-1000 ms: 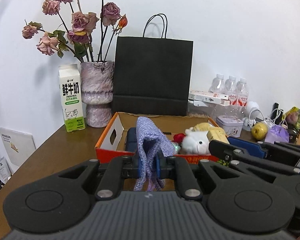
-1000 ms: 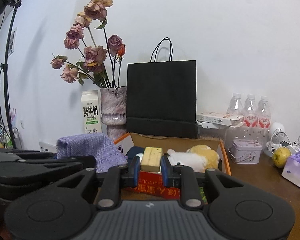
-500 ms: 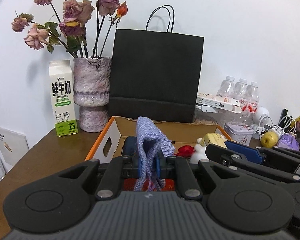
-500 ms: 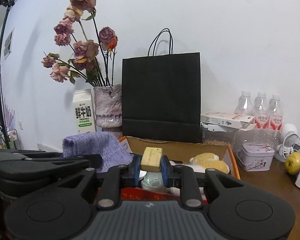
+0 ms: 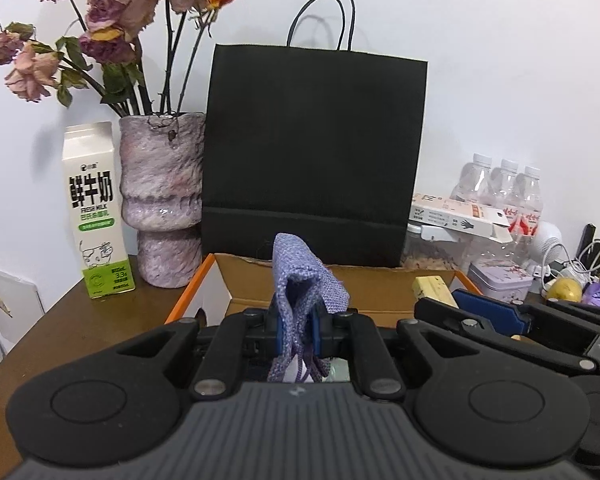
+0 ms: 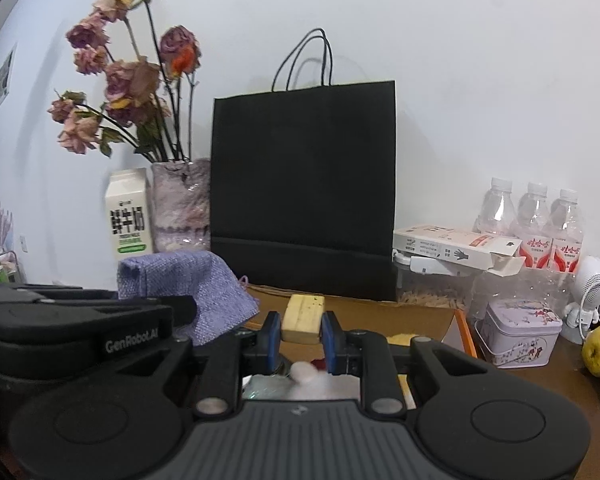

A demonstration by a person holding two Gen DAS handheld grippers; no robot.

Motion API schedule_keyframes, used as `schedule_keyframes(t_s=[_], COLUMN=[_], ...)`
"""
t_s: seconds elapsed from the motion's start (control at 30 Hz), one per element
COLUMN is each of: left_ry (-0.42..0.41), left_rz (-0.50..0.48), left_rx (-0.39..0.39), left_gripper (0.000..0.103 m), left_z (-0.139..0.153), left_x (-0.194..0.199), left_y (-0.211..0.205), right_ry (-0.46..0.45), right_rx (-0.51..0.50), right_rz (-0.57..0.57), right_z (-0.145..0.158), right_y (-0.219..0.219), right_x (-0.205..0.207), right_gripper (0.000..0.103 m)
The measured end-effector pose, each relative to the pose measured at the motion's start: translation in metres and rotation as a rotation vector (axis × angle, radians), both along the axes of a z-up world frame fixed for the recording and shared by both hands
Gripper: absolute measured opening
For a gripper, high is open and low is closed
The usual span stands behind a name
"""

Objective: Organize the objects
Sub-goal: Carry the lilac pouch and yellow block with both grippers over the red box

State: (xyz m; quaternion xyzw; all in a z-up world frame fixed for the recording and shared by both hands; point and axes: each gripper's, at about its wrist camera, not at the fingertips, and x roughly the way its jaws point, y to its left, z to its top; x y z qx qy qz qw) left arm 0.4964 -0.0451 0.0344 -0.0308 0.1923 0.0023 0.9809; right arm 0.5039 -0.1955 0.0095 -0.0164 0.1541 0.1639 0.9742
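A coarse-woven lilac cloth pouch [image 5: 306,286] sits pinched between the blue, matt fingers [image 5: 315,330] of the left gripper [image 5: 298,332], whose ribbed black plastic body carries small metal pins. The right gripper [image 6: 300,338] clamps a pale, rough-grained wooden block [image 6: 303,319]. Below, an open cardboard box [image 5: 380,288] shows plain brown matt walls and an orange printed edge. Behind stands a matt black paper bag [image 5: 314,152] with cord handles, a mottled, glazed-looking vase [image 5: 162,196] of dried, papery roses [image 5: 112,12], a smooth printed milk carton [image 5: 96,212] and clear plastic bottles [image 6: 534,216]. The dark wooden worktop [image 5: 76,320] has a faint sheen; a printed tin [image 6: 518,332] looks glossy.
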Motion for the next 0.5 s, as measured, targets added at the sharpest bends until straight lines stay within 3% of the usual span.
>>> schedule_keyframes(t_s=[0.5], left_ry=[0.05], left_rz=[-0.001], left_rx=[0.005], left_gripper=[0.014], left_z=[-0.015], left_x=[0.051], left_y=[0.007], right_ry=[0.03], right_rx=[-0.033], right_rz=[-0.052], right_z=[-0.009], right_y=[-0.001], right_x=[0.042], right_gripper=[0.02])
